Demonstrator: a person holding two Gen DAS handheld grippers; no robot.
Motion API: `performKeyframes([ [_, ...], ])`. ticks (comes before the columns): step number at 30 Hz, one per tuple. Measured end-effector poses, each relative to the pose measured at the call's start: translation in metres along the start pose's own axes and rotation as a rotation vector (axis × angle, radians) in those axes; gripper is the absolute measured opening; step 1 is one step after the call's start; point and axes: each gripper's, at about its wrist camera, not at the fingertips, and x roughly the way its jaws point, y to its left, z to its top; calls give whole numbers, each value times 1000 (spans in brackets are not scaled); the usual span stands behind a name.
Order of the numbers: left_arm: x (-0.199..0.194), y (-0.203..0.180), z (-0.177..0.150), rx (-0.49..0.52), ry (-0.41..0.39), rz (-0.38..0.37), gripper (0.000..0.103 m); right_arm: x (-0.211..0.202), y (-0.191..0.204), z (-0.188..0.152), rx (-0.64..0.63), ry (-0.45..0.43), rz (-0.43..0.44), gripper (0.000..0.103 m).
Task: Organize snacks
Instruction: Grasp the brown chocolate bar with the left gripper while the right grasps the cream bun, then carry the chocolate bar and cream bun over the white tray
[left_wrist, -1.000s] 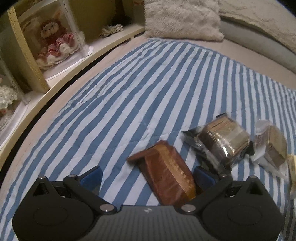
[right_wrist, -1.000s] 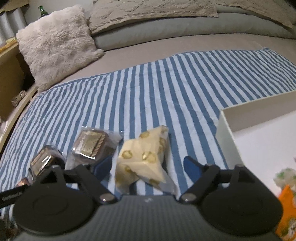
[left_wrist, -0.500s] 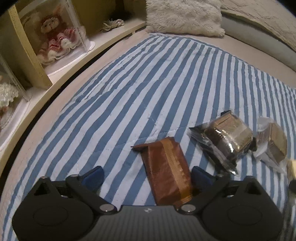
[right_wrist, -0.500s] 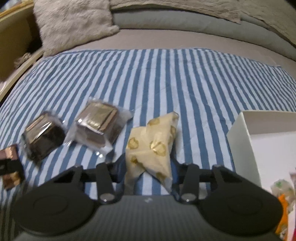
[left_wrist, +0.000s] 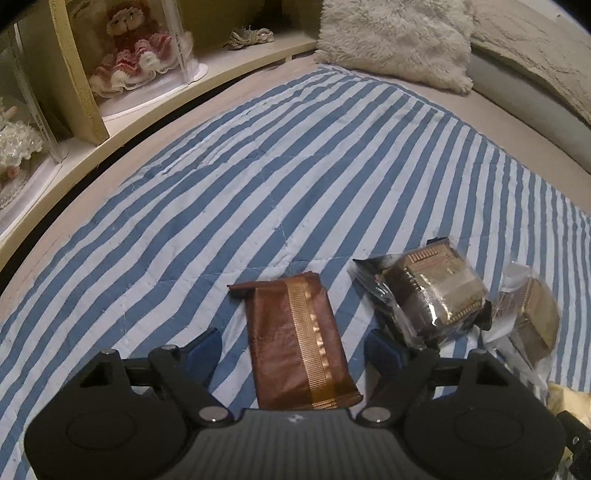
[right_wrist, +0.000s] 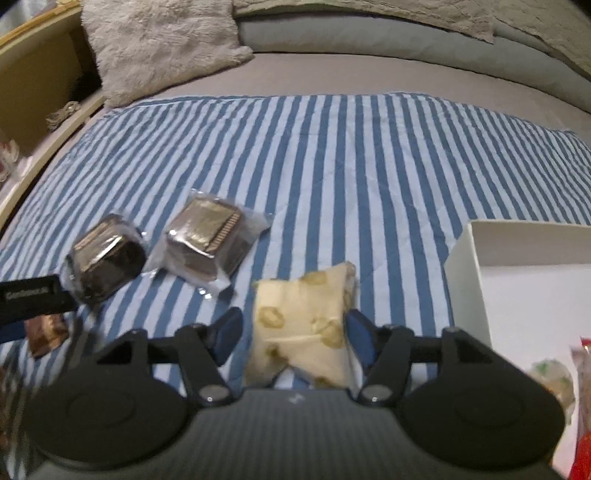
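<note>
A brown snack packet (left_wrist: 295, 343) with a gold strip lies flat on the striped cloth (left_wrist: 295, 166). My left gripper (left_wrist: 293, 347) straddles it with jaws closing, and a gap shows on each side. A pale yellow packet (right_wrist: 303, 325) with gold spots lies between the fingers of my right gripper (right_wrist: 291, 330). Those jaws are opening: the left pad (right_wrist: 229, 332) stands clear of the packet and the right pad sits close against its edge. Two clear-wrapped dark cakes (right_wrist: 107, 258) (right_wrist: 208, 236) lie between the two packets.
An open white box (right_wrist: 476, 251) at the right holds a green-and-white packet (right_wrist: 550, 376) and a red one (right_wrist: 583, 406). A fluffy cushion (left_wrist: 395, 40) lies at the back. A curved shelf (left_wrist: 155, 122) with dolls in clear cases runs along the left.
The left jaws have narrowed around the brown packet, which now lies straighter between them. The right jaws squeezed the yellow packet half a second ago and have widened again.
</note>
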Motion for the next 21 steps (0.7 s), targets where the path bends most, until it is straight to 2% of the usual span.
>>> performKeyframes([
  [5,3,-3,0,-22,-20,22,87,11,0,2,36,7,-9,68],
  [7,2,-5,0,-13,-35,24,79,13,3,1,21,8,-8,67],
  [9,-1,-7,0,4,-51,11,62,13,8,2,4,11,-20,59],
  [11,-3,-8,1,19,-54,-1,53,11,8,1,-10,10,-18,57],
  [21,-29,-5,0,79,-83,-82,49,-7,4,-1,-22,-8,1,51],
])
